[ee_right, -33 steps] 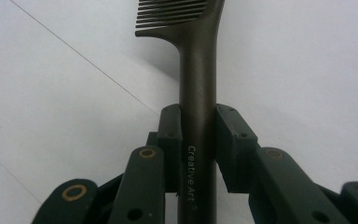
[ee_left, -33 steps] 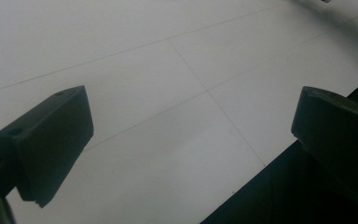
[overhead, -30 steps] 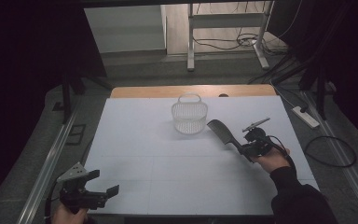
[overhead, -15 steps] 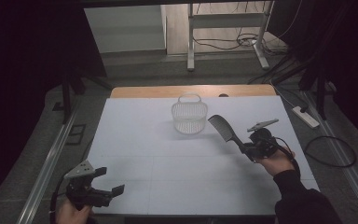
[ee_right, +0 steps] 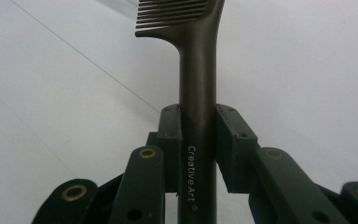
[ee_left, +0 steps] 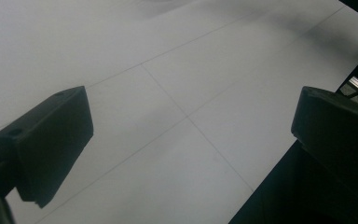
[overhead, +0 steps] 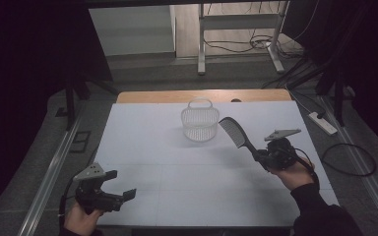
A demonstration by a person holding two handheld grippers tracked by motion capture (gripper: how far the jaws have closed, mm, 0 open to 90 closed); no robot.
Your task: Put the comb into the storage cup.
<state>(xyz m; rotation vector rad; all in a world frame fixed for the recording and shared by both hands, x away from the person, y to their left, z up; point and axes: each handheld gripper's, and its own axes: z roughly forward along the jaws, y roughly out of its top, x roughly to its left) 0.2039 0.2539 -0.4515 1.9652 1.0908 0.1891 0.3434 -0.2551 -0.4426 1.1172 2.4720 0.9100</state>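
1. Dim surroundings hide most of the room past the white worktop (overhead: 142, 147); only cables and a metal frame on the floor can be made out.
2. One dark comb (overhead: 236, 133) is clamped by its handle in the right gripper (overhead: 262, 157), raised off the worktop; its toothed head slants toward the one white basket (overhead: 200, 124) and stops just beside it.
3. Near the front edge, the left gripper (overhead: 120, 187) is empty, jaws apart.
4. In the right gripper view the comb's head is cut off.
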